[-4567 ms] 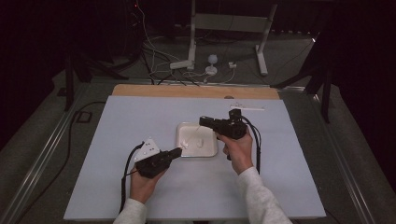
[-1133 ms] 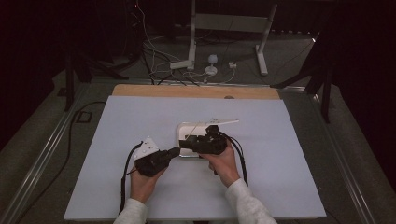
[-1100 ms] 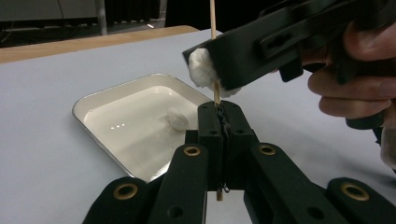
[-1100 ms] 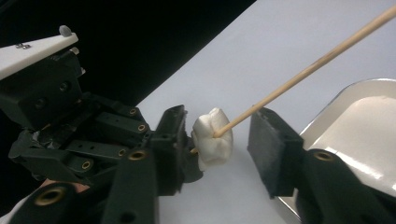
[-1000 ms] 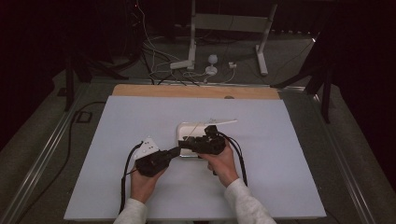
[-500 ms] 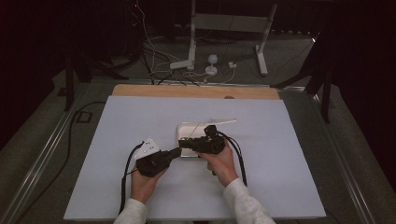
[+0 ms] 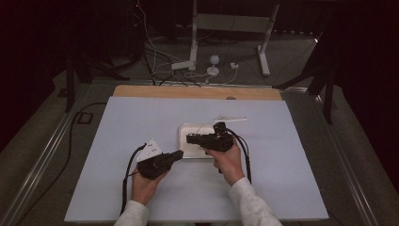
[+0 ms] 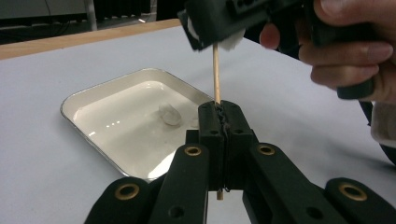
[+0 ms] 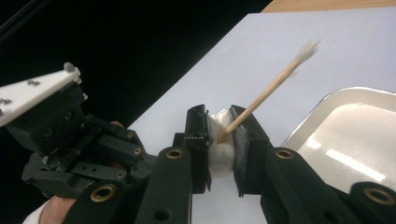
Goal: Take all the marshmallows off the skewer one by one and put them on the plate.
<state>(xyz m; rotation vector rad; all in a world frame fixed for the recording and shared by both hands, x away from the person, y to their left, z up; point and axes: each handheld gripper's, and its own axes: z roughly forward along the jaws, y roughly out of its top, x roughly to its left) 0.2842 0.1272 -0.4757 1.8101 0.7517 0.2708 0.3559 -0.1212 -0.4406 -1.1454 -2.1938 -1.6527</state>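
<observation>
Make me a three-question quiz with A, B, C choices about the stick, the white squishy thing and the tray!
1. Where does the tray sit?
A. on the floor
B. on the pale table top
C. on a chair

2. How many white lumps lie in the tray?
A. one
B. four
C. six

3. What is the left tool doing?
A. standing wide open
B. lying in the tray
C. clamped on the wooden stick

Answers:
1 B, pale table top shows all round the tray.
2 A, the left gripper view shows a single lump.
3 C, its jaws meet around the upright stick, while the right tool squeezes a white soft piece on it.
</observation>
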